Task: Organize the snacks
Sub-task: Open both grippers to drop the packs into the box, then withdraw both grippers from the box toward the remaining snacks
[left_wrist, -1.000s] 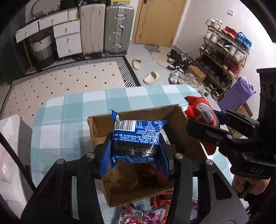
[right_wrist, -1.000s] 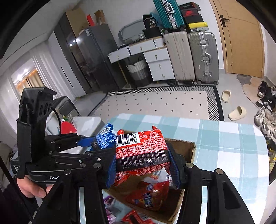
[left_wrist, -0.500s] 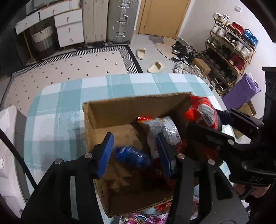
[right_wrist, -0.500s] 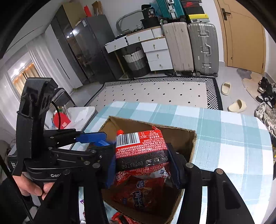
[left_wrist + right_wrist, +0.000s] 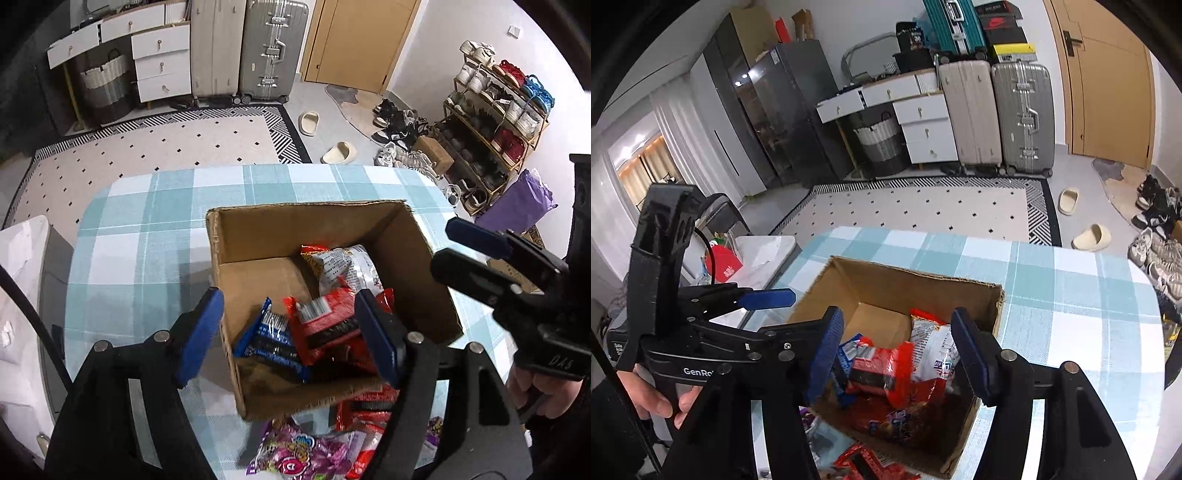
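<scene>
An open cardboard box (image 5: pixel 258 229) stands on the teal plaid table (image 5: pixel 147 229). Inside it lie a blue snack pack (image 5: pixel 271 336), a red pack (image 5: pixel 325 321) and a white pack (image 5: pixel 347 266). My left gripper (image 5: pixel 286 332) hovers over the box's near edge, its jaws opening with nothing held between them. My right gripper (image 5: pixel 897 350) hangs over the box (image 5: pixel 886 280) from the other side, its jaws also opening, and the red pack (image 5: pixel 882 373) lies loose below them. In the left wrist view the right gripper (image 5: pixel 461 251) shows beside the box's right wall.
Loose snacks lie on the table in front of the box: a pink and purple pack (image 5: pixel 306 450) and red packs (image 5: pixel 365 410). A person's hand (image 5: pixel 653 402) holds the left gripper. A white side table (image 5: pixel 764 251) stands left of the table.
The left gripper let go of the blue pack and the right gripper let go of the red pack. Both packs now lie in the box, and both pairs of jaws stand wider.
</scene>
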`<control>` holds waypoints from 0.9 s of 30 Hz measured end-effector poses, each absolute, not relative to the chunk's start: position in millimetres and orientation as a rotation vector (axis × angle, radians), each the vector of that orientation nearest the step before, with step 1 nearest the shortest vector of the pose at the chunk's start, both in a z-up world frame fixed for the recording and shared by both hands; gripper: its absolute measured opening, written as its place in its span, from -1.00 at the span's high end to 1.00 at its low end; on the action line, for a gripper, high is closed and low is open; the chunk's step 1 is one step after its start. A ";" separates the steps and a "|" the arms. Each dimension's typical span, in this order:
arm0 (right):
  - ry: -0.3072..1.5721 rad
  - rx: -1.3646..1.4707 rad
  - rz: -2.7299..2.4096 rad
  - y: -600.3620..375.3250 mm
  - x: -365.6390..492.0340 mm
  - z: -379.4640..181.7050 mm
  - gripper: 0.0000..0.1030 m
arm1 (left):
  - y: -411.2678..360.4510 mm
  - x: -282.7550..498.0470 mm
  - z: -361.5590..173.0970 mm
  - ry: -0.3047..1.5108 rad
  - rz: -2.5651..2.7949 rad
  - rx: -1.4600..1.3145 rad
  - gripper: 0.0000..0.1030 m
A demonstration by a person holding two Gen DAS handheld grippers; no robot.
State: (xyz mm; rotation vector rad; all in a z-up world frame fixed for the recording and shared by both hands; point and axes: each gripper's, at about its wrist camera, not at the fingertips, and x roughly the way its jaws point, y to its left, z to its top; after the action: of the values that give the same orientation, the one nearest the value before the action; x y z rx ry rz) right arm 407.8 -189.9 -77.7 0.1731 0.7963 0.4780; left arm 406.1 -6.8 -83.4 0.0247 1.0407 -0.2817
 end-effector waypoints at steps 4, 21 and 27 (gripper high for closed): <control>0.774 0.177 0.480 -191.8 391.7 -62.5 -0.30 | -2.8 384.1 -67.7 1.020 -0.279 0.036 -0.39; 0.609 0.132 0.481 -209.2 264.2 0.5 -0.38 | -1.4 243.4 20.2 0.776 -0.234 0.122 -0.59; 0.545 0.122 0.484 -213.1 214.5 14.2 -0.42 | 3.8 176.8 44.9 0.707 -0.217 0.089 -0.68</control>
State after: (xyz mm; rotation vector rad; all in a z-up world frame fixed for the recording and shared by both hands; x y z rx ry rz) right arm 214.5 -213.1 14.2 0.1223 0.5452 0.4845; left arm 176.8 3.8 44.9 0.0886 0.7067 -0.2173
